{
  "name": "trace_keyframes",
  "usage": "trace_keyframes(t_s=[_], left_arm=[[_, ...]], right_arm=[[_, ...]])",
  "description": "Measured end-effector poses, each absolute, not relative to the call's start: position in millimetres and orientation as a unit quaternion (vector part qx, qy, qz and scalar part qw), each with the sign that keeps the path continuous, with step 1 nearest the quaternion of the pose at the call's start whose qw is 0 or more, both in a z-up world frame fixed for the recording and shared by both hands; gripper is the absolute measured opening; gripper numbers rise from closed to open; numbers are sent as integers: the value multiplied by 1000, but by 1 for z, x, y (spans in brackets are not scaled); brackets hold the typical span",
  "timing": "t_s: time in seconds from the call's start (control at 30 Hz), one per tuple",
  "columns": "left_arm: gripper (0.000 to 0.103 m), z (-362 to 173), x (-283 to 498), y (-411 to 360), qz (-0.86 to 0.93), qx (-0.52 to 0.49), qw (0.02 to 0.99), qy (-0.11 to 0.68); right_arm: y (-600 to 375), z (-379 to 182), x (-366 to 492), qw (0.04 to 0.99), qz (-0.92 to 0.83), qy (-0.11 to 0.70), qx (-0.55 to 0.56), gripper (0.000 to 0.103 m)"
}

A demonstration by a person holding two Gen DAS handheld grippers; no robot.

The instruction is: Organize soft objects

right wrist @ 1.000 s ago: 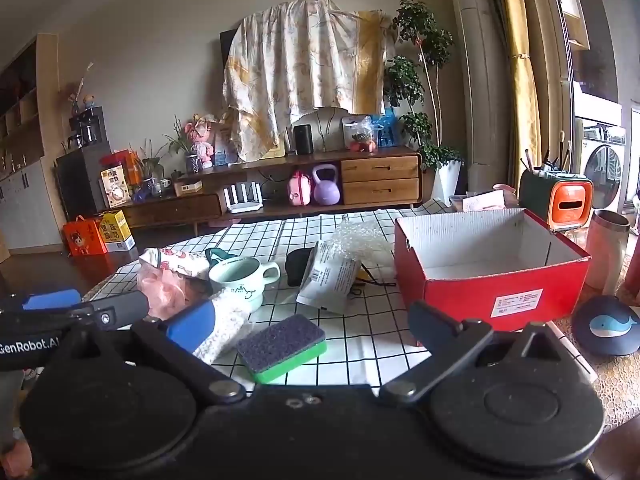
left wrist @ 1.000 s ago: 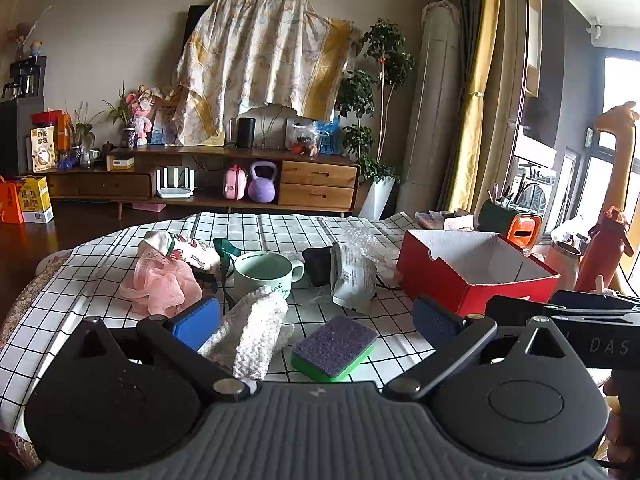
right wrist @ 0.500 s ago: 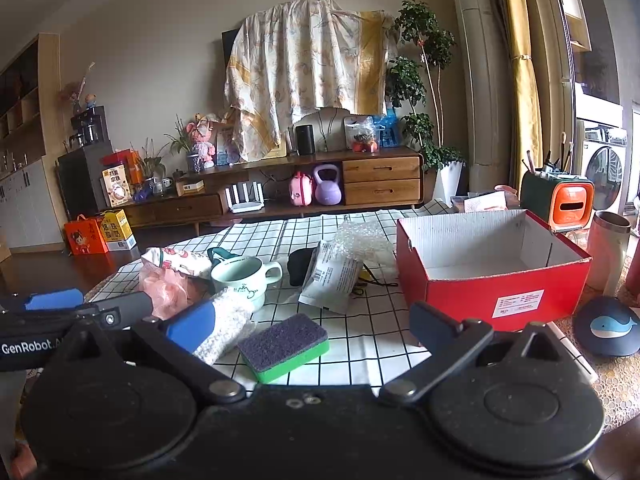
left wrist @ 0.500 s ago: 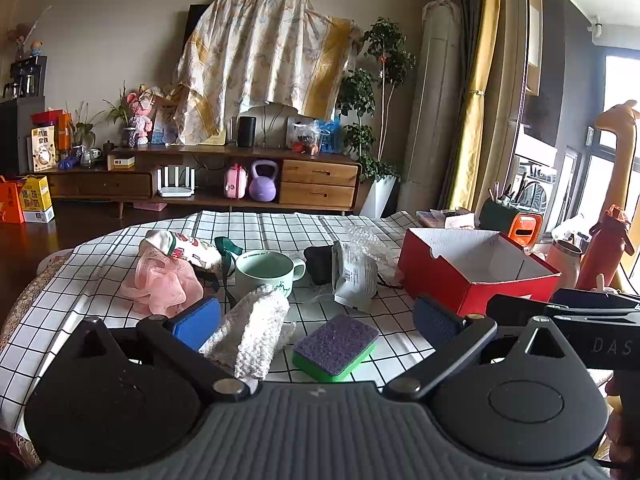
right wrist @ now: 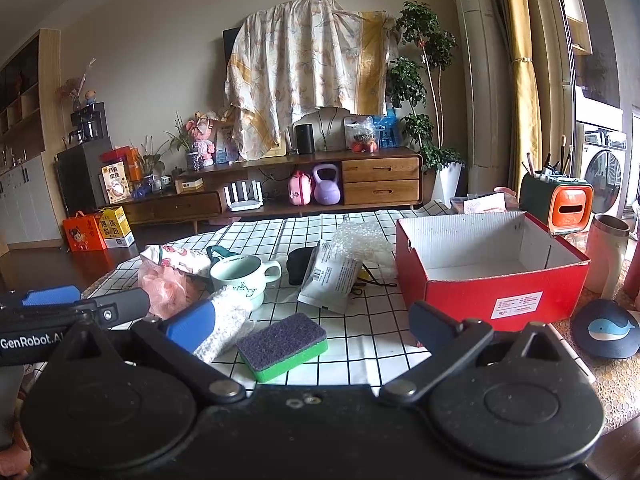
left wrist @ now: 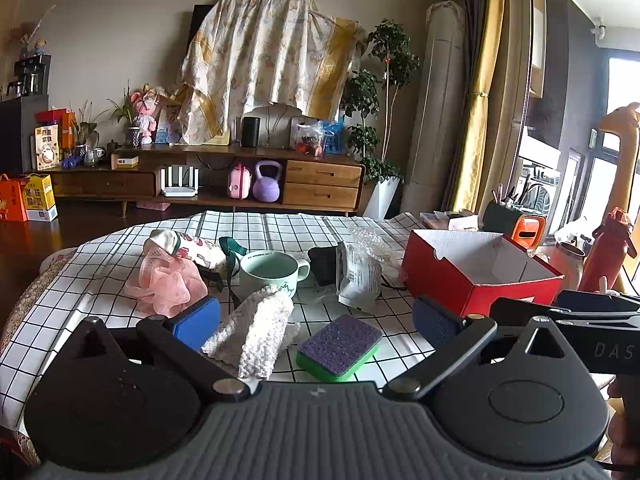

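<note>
On the checked tablecloth (left wrist: 120,280) lie a purple-and-green sponge (left wrist: 339,347) (right wrist: 282,346), a white knitted cloth (left wrist: 258,330) (right wrist: 226,320), a pink mesh puff (left wrist: 166,284) (right wrist: 164,286) and a printed sock (left wrist: 192,246). An empty red box (left wrist: 476,276) (right wrist: 488,268) stands at the right. My left gripper (left wrist: 314,320) is open, low over the near table with the cloth and sponge between its fingers. My right gripper (right wrist: 310,322) is open too, the sponge lying between its fingers. Neither holds anything.
A pale green mug (left wrist: 270,272), a black pouch (left wrist: 322,264), a white packet (left wrist: 358,276) and bubble wrap (left wrist: 366,238) sit mid-table. A tumbler (right wrist: 608,252), an orange-green holder (right wrist: 560,200) and a whale-print pad (right wrist: 606,330) stand right of the box.
Both views have crept slightly nearer to the table. Nothing on the table has moved, and both grippers stay open.
</note>
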State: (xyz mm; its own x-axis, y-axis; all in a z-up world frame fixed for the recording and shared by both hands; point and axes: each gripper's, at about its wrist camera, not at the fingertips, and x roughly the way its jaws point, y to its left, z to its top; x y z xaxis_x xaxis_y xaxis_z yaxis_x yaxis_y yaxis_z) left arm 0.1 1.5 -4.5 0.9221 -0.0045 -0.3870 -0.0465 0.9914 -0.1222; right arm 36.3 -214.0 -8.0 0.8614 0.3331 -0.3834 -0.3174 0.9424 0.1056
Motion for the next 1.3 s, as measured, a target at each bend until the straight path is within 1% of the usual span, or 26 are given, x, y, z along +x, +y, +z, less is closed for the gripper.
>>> trace_keyframes(t_s=[0.6, 0.87, 1.3], left_arm=[[103, -3, -1, 2, 7, -70, 978, 195], [103, 0, -3, 6, 11, -73, 979, 192], [103, -10, 11, 17, 15, -84, 976, 199]], right_arm=[[-216, -8, 36, 964, 172, 202, 27, 103], [-216, -5, 34, 962, 194, 189, 38, 103], [-208, -8, 53, 965, 174, 196, 33, 103]])
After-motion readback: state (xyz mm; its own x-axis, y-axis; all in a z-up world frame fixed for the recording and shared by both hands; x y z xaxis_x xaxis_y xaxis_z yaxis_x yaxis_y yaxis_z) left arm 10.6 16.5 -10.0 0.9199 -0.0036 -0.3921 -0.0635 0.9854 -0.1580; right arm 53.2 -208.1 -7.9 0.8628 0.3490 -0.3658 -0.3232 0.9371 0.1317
